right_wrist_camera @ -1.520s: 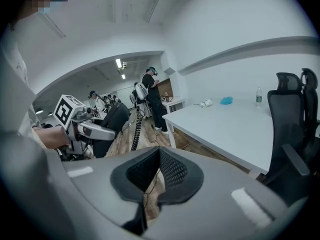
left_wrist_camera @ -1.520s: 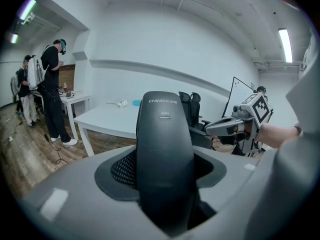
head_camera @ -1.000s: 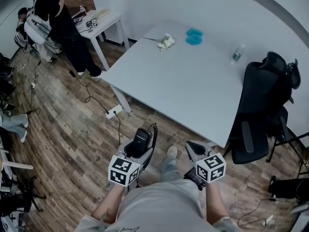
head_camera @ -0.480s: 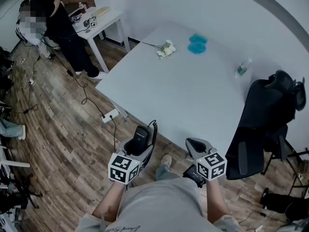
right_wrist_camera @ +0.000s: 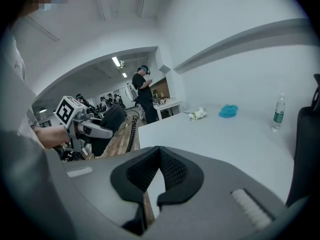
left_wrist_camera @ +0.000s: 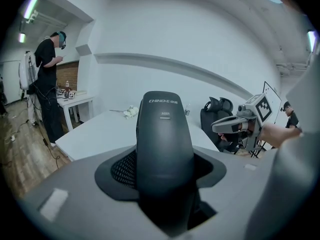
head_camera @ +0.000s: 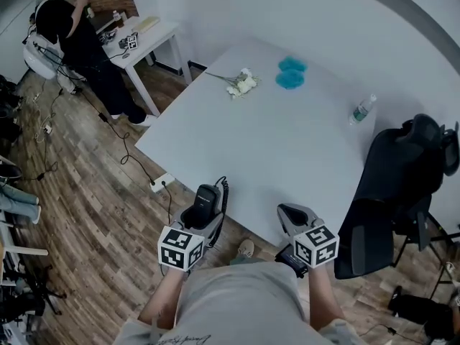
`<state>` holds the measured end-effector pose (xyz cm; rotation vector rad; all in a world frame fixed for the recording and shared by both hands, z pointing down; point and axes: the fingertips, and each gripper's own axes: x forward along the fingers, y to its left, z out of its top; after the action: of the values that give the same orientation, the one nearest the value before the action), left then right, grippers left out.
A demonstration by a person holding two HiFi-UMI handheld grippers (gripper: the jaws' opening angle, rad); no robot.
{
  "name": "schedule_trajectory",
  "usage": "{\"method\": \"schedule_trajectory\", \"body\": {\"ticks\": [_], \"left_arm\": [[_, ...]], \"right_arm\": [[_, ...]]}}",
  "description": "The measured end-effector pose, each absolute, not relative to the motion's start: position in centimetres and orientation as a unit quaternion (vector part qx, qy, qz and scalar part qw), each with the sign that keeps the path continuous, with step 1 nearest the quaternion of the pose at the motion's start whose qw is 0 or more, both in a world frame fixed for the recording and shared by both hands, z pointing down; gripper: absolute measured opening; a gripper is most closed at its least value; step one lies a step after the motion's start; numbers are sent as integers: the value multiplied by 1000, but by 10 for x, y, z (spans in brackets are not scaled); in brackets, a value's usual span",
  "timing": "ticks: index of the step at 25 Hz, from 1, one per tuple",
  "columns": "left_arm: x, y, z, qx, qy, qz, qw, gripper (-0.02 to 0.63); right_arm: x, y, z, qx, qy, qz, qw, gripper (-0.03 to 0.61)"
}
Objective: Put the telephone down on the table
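Table (head_camera: 287, 135): stretching from centre toward 1 o'clock.
Left gripper (head_camera: 203, 213): clamping the telephone, hovering at 7 o'clock.
Right gripper (head_camera: 290, 216): jaws pressing together, holding nothing, at 5 o'clock.
Telephone (head_camera: 207, 197): sticking out of the left jaws by the table's near edge.

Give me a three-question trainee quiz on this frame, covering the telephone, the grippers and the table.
1. True or false: the telephone lies on the table.
2. The left gripper is: A) shut on the telephone; B) open and empty; C) shut on nothing.
3. Fill in: near the black chair, a water ____ stands on the table.
Key: 1 false; 2 A; 3 bottle.
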<state>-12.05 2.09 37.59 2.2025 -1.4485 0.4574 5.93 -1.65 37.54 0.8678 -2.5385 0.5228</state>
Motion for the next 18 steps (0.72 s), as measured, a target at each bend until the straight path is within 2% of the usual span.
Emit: {"method": "schedule_trajectory", "body": {"ticks": [6, 18], "left_arm": [[-117, -5, 362, 801, -531, 167, 219, 298], [-107, -36, 356, 824, -492, 182, 213, 298]], "right_arm": [[80, -33, 376, 325, -904, 197, 197, 7], [68, -45, 381, 333, -896, 214, 201, 7]]}}
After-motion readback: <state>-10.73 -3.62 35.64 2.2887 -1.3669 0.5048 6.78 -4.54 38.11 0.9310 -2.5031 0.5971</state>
